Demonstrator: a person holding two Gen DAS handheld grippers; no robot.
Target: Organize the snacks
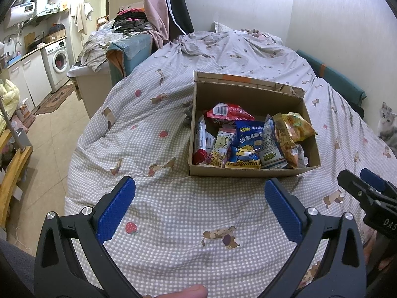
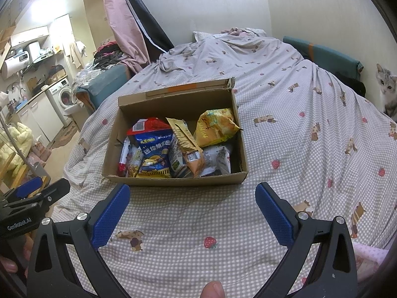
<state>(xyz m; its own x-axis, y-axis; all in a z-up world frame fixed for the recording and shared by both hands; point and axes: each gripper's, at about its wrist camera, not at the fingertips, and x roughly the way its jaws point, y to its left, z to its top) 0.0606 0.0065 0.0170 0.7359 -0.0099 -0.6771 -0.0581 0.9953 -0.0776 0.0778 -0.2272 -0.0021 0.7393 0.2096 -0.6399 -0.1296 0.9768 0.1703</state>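
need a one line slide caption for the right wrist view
Open right gripper hovers over a checked bedspread before a cardboard box of snack packets, a cat watching from the bed's far edge.

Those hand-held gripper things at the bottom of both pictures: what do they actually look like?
Each is a black frame forking into two fingers lined with blue textured pads, joined by silver round bolts. The left hand-held gripper shows "GenRobot.AI" in white on its side in the right wrist view; the right hand-held gripper shows white letters "DAS", cut off. No cables or sleeves are clearly visible.
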